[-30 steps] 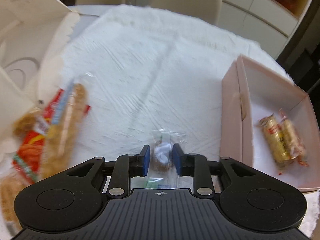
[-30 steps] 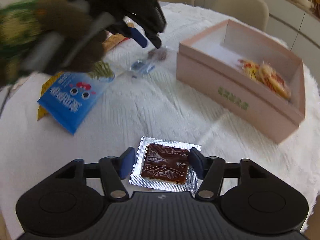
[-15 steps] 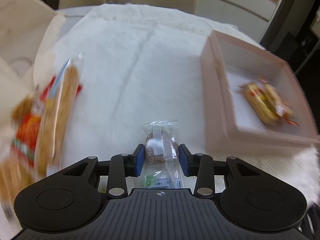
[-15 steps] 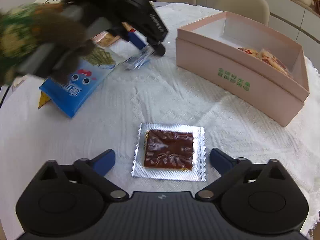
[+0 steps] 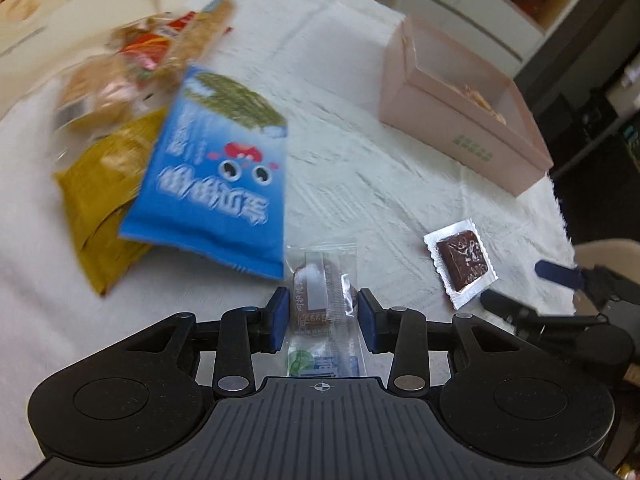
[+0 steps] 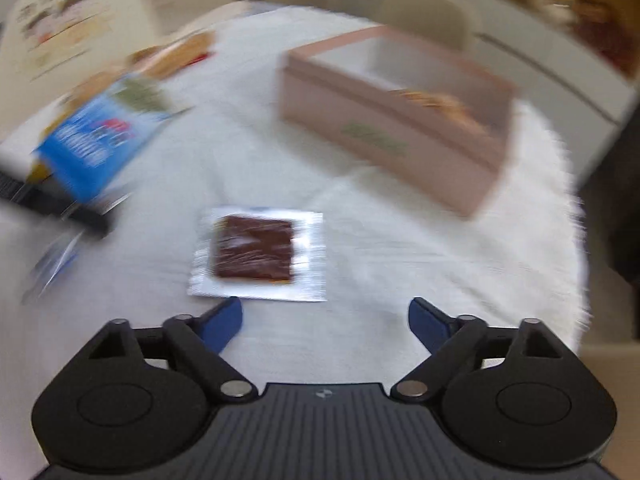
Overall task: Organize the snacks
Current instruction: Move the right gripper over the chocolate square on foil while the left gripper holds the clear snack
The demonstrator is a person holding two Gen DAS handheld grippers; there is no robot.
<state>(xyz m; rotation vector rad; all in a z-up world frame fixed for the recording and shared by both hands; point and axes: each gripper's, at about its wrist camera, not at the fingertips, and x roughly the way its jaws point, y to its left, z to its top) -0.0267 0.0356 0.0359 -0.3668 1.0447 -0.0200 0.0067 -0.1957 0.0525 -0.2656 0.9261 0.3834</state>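
My left gripper (image 5: pixel 323 312) is shut on a clear-wrapped brown cookie (image 5: pixel 320 292), held just over the white cloth. The pink box (image 5: pixel 460 120) stands at the far right with gold-wrapped snacks (image 5: pixel 480 100) inside. A silver-wrapped chocolate square (image 5: pixel 462 266) lies on the cloth; in the right wrist view it (image 6: pixel 256 254) lies just ahead of my right gripper (image 6: pixel 324 320), which is open and empty. The pink box (image 6: pixel 396 132) is beyond it, to the right. The right wrist view is blurred.
A blue seaweed snack bag (image 5: pixel 216 176) lies over a yellow bag (image 5: pixel 100 192) on the left, with red and tan packets (image 5: pixel 152 48) behind. Chairs (image 6: pixel 424 16) stand past the round table's far edge. The blue bag also shows in the right wrist view (image 6: pixel 96 144).
My left gripper carried the cookie back from near the pink box toward the table's front. My right gripper opened wide, let go of the chocolate square and pulled back.
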